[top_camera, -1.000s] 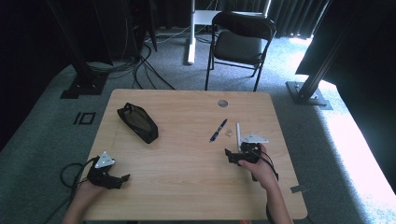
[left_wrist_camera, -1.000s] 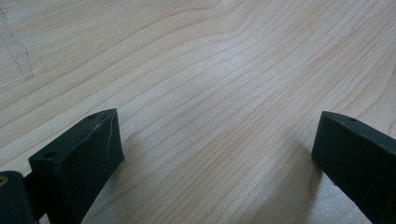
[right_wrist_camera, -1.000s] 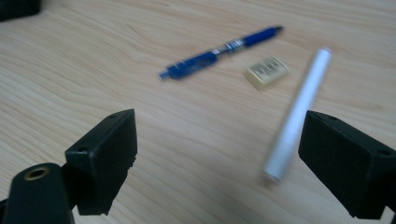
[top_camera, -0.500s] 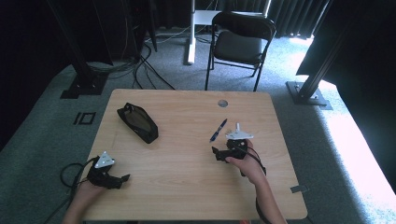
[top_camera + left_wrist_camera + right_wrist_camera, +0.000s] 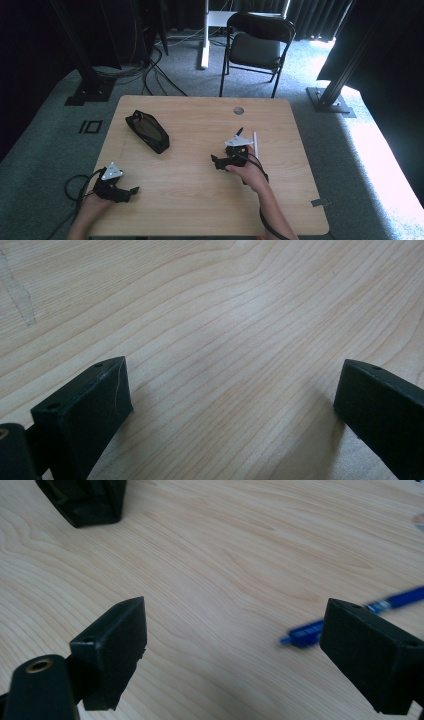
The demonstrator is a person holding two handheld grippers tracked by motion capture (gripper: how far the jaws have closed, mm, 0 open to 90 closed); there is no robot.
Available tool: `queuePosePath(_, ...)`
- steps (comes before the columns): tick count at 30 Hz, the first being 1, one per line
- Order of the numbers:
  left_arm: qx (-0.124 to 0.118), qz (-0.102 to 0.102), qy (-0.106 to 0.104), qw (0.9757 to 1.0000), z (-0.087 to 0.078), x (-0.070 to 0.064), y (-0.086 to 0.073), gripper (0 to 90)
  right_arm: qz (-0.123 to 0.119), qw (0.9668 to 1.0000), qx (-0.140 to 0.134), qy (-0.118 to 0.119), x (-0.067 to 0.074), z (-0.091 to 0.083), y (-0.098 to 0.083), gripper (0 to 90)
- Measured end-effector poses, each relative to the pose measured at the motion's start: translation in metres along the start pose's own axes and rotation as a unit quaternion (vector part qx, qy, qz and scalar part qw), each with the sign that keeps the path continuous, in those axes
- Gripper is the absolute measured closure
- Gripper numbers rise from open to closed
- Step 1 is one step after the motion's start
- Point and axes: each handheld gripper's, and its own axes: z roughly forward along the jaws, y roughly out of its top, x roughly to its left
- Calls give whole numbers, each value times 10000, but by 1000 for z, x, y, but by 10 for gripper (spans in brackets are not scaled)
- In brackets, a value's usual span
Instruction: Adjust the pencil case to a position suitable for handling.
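Observation:
A black zipped pouch (image 5: 147,131) lies at the back left of the wooden table (image 5: 190,200); its corner (image 5: 85,497) shows far off in the right gripper view. A blue pen (image 5: 239,132) lies right of centre, partly behind my right gripper (image 5: 217,161), with a white stick (image 5: 255,143) beside it. My right gripper (image 5: 237,630) is open and low over the wood, pointing left, and the blue pen (image 5: 350,616) runs behind its right jaw. My left gripper (image 5: 131,191) rests near the front left edge, open (image 5: 230,385) over bare wood.
A round cable hole (image 5: 238,110) sits near the table's back edge. A black folding chair (image 5: 257,45) stands behind the table, and cables run over the carpet at the back left.
My right gripper has moved left and slightly back toward the table's middle, turning to point left past the pen. The left gripper has stayed put.

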Motion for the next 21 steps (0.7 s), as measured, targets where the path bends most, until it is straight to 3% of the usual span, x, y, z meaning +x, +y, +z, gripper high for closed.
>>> queuePosePath(21,0,0,0,10000,0,0,0,21,-366,9971,-101,654,61,43,32,134)
